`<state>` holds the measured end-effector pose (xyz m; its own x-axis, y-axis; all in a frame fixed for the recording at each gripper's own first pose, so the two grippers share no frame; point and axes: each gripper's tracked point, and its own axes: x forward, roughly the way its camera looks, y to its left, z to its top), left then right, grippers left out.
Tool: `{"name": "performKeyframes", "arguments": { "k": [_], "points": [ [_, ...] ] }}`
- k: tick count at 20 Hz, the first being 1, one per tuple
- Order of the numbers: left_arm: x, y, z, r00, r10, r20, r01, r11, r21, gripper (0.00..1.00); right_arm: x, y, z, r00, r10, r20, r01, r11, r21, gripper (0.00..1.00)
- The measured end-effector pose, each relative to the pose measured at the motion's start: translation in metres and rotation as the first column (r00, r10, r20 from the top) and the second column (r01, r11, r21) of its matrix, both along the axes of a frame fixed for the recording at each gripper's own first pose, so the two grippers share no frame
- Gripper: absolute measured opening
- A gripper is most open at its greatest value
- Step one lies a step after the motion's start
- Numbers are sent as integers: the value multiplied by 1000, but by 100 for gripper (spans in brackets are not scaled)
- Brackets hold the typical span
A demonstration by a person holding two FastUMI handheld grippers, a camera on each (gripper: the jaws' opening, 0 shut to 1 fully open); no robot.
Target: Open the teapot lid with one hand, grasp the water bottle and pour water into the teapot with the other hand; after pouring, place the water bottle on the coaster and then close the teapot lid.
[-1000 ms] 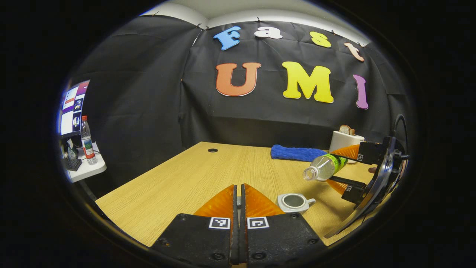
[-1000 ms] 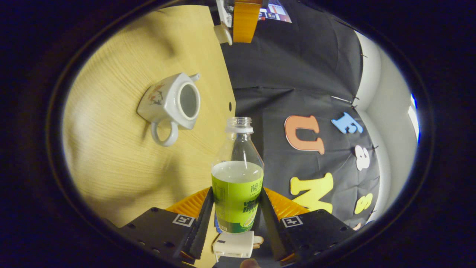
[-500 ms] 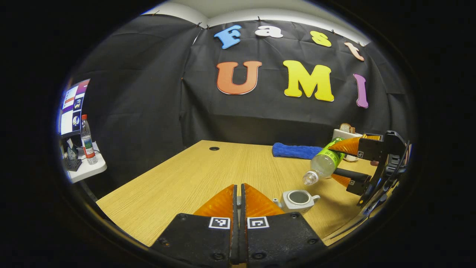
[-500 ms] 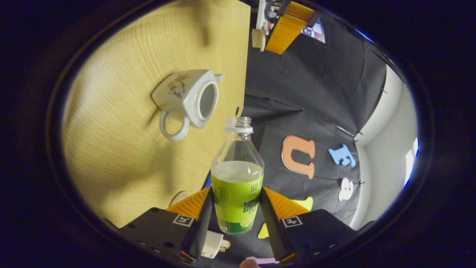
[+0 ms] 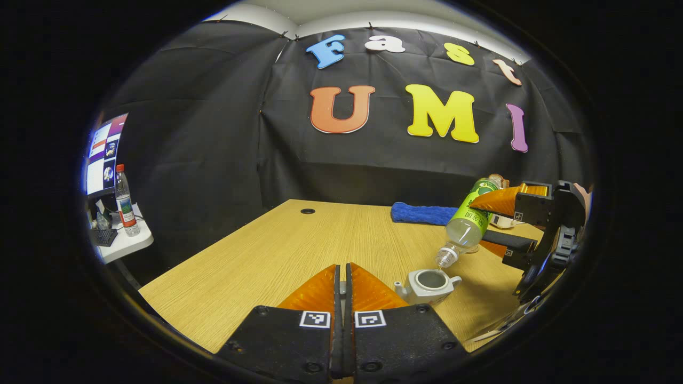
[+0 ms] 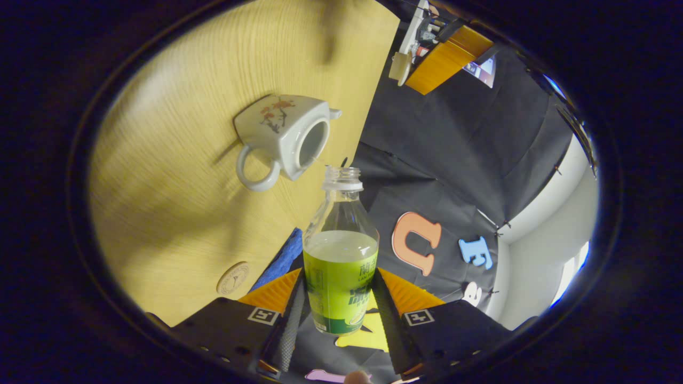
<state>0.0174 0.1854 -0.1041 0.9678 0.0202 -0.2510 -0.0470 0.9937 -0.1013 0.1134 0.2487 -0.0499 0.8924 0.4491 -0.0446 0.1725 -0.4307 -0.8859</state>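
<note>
My right gripper [image 6: 337,298] had both fingers clamped on the green-labelled belly of the water bottle [image 6: 340,250], one on each side. In the left gripper view that bottle [image 5: 468,223] was tipped mouth-down, its open neck just above the teapot [image 5: 427,282], which sat lidless on the wooden table [image 5: 277,250]. In the right gripper view a thin thread of water ran from the neck toward the teapot's opening [image 6: 312,145]; I think it was landing inside, though the stream was too fine to be sure.

My left gripper [image 5: 342,288] had its fingers pressed together with something small and pale pinched at the tips. In the right gripper view it [image 6: 411,66] hung beyond the teapot with a whitish piece [image 6: 397,67] at its tip, probably the lid, but too small to call.

The teapot was white, squarish, with a loop handle and a red blossom sprig painted on its side. The bottle was about half full, cap off. Its label had printed characters I couldn't make out.

The round coaster [image 6: 233,278] lay on the table on the handle side of the teapot, well apart from it, just beside a blue towel [image 6: 282,258].
</note>
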Motion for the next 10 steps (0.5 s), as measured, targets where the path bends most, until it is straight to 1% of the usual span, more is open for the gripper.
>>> {"name": "performKeyframes", "arguments": {
  "k": [5, 10],
  "points": [
    [-3, 0, -4, 1000, -2, -15, 3, 1000, 4, 3, -2, 5, 5, 999, 26, 37, -24, 998, -64, 70],
    [-2, 1, -5, 1000, -4, -18, 4, 1000, 4, 3, -7, 10, 15, 997, 50, 65, -44, 995, -85, 70]
  ]
}}
